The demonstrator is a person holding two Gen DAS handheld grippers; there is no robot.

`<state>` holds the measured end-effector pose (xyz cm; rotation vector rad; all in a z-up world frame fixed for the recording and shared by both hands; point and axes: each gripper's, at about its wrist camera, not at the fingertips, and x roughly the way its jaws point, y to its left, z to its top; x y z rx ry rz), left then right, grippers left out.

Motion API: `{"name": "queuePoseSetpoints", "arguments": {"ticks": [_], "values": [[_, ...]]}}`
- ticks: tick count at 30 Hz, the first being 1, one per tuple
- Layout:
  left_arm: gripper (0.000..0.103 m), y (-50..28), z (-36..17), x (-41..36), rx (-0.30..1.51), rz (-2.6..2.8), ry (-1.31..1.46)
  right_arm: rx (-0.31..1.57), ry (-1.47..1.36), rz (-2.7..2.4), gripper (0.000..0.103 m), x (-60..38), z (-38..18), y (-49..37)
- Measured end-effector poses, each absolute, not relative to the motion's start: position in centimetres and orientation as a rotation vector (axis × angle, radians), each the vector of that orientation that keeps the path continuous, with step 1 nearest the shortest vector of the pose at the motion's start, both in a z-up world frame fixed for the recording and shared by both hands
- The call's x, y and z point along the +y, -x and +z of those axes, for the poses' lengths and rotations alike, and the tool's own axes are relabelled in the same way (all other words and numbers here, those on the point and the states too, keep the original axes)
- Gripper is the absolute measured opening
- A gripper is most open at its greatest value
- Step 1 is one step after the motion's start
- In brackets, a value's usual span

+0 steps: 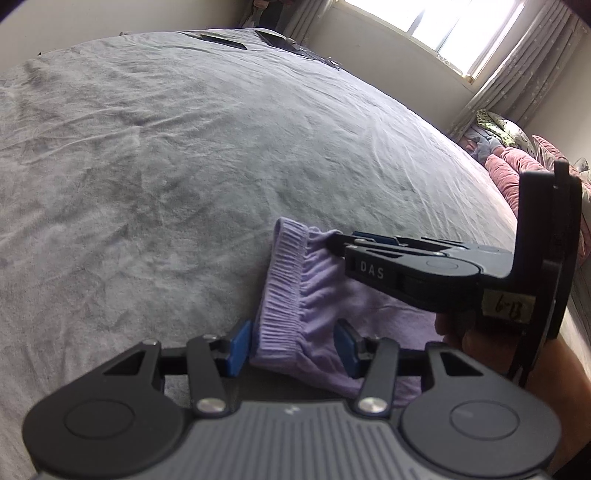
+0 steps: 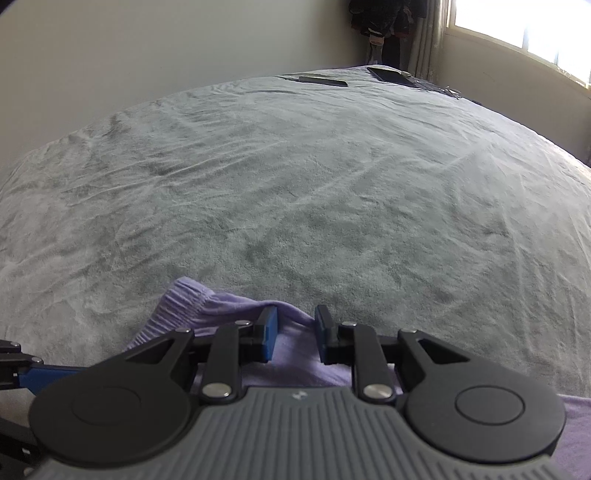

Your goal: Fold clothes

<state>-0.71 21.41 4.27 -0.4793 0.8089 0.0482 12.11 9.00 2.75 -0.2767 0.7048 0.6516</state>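
A lavender garment (image 1: 288,288) with a ribbed elastic band lies at the near edge of a grey bed (image 1: 184,166). My left gripper (image 1: 291,347) is open, its blue pads wide apart on either side of the ribbed band. My right gripper (image 1: 338,238) comes in from the right, its tips touching the cloth's far edge. In the right wrist view, the right gripper (image 2: 295,332) has its fingers narrowed but still apart, with a raised fold of the garment (image 2: 184,302) between them. Much of the garment is hidden under both grippers.
The grey bed cover (image 2: 295,184) stretches wide and wrinkled ahead. Two dark flat devices (image 2: 323,80) (image 2: 391,75) lie at its far end near the window (image 1: 443,26). Pink cushions (image 1: 509,166) sit beyond the right edge. A hand (image 1: 454,332) holds the right gripper.
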Motion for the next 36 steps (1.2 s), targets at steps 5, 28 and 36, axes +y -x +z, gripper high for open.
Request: {"name": "queuePoseSetpoints", "arguments": {"ticks": [5, 28, 36], "values": [[0.051, 1.0, 4.8, 22.7, 0.782, 0.093, 0.497, 0.666, 0.209, 0.611, 0.025, 7.4, 4.1, -11.3], [0.051, 0.7, 4.2, 20.9, 0.799, 0.084, 0.409, 0.695, 0.109, 0.586, 0.031, -1.0, 2.4, -3.0], [0.051, 0.5, 3.8, 20.3, 0.807, 0.094, 0.367, 0.705, 0.102, 0.567, 0.031, -1.4, 2.0, -1.8]]}}
